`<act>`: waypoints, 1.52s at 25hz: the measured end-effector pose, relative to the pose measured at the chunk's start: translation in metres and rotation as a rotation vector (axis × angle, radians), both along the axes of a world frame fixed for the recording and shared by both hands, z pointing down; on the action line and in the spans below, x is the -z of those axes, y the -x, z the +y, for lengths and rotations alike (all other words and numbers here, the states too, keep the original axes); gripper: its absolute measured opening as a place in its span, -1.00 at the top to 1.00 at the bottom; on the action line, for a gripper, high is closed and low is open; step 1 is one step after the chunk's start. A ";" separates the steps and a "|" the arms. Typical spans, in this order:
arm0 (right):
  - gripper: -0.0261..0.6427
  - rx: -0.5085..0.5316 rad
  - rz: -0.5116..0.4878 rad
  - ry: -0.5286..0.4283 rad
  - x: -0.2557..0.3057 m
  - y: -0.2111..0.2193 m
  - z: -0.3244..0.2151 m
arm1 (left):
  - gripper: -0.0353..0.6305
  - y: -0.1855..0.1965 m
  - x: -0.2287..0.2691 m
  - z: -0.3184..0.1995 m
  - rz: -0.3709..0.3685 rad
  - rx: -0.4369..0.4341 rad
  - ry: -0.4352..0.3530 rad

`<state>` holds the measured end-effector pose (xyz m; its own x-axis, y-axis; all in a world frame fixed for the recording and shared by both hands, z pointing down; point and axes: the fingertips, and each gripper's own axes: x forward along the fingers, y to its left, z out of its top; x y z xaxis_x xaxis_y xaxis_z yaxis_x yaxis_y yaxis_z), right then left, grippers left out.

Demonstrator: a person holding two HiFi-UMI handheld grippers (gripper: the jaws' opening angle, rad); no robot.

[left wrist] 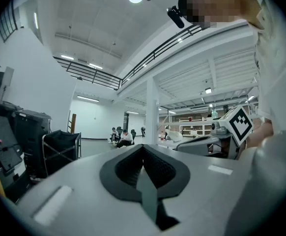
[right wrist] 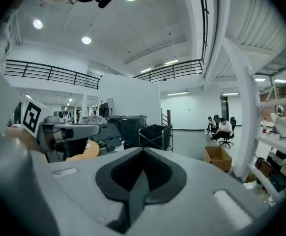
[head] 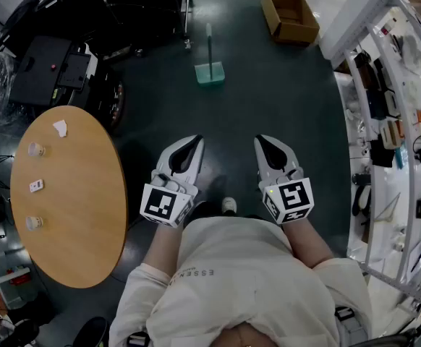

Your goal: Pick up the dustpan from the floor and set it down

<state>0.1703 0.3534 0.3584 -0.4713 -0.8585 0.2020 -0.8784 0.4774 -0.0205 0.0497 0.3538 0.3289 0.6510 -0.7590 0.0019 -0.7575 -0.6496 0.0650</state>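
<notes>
left gripper (head: 190, 143): jaws together, empty | right gripper (head: 268, 142): jaws together, empty | dustpan (head: 210, 71): on floor, well apart from both

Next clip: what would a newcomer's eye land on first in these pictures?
The left gripper and right gripper sit side by side low in the head view, both shut and empty. Ahead of them on the dark floor stands a pale green dustpan, handle upright, untouched. A round wooden table fills the left side, and an open cardboard box sits at upper right.
</notes>
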 end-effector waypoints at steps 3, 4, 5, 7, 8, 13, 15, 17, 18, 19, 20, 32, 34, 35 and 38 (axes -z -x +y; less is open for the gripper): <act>0.96 -0.009 -0.017 0.014 -0.001 -0.003 -0.002 | 0.84 -0.003 -0.002 0.001 -0.005 -0.016 -0.002; 0.96 -0.009 -0.018 0.015 -0.001 -0.004 -0.002 | 0.84 -0.005 -0.002 0.001 -0.008 -0.021 -0.002; 0.96 -0.009 -0.017 0.016 -0.001 -0.006 -0.002 | 0.84 -0.006 -0.002 0.002 -0.010 -0.024 0.000; 0.96 -0.006 -0.013 0.018 -0.003 -0.008 -0.001 | 0.84 -0.010 -0.001 0.002 -0.012 -0.024 0.009; 0.96 -0.005 -0.012 0.019 -0.004 -0.008 -0.002 | 0.84 -0.011 -0.002 0.001 -0.012 -0.023 0.012; 0.96 -0.016 -0.034 0.013 -0.005 -0.013 -0.007 | 0.84 -0.014 -0.004 -0.002 0.009 -0.023 0.028; 0.96 -0.028 -0.049 0.012 -0.005 -0.018 -0.010 | 0.84 -0.016 -0.004 -0.004 0.013 -0.017 0.035; 0.96 -0.031 -0.053 0.018 -0.007 -0.021 -0.015 | 0.84 -0.015 -0.006 -0.008 0.021 -0.007 0.042; 0.96 -0.030 -0.053 0.024 -0.008 -0.022 -0.018 | 0.84 -0.014 -0.007 -0.011 0.020 -0.001 0.044; 0.96 -0.029 -0.053 0.029 -0.011 -0.021 -0.021 | 0.84 -0.012 -0.009 -0.014 0.014 0.005 0.044; 0.96 -0.029 -0.052 0.033 -0.013 -0.020 -0.025 | 0.84 -0.010 -0.011 -0.018 0.004 0.012 0.044; 0.96 -0.068 -0.016 0.089 -0.037 0.019 -0.144 | 0.84 0.036 -0.028 -0.149 0.031 -0.008 0.085; 0.96 -0.085 -0.003 0.092 -0.037 0.027 -0.183 | 0.84 0.046 -0.029 -0.190 0.043 -0.030 0.083; 0.96 -0.095 0.007 0.093 -0.037 0.031 -0.205 | 0.84 0.052 -0.028 -0.213 0.047 -0.039 0.082; 0.96 -0.120 0.035 0.091 -0.032 0.045 -0.273 | 0.84 0.075 -0.026 -0.281 0.062 -0.048 0.094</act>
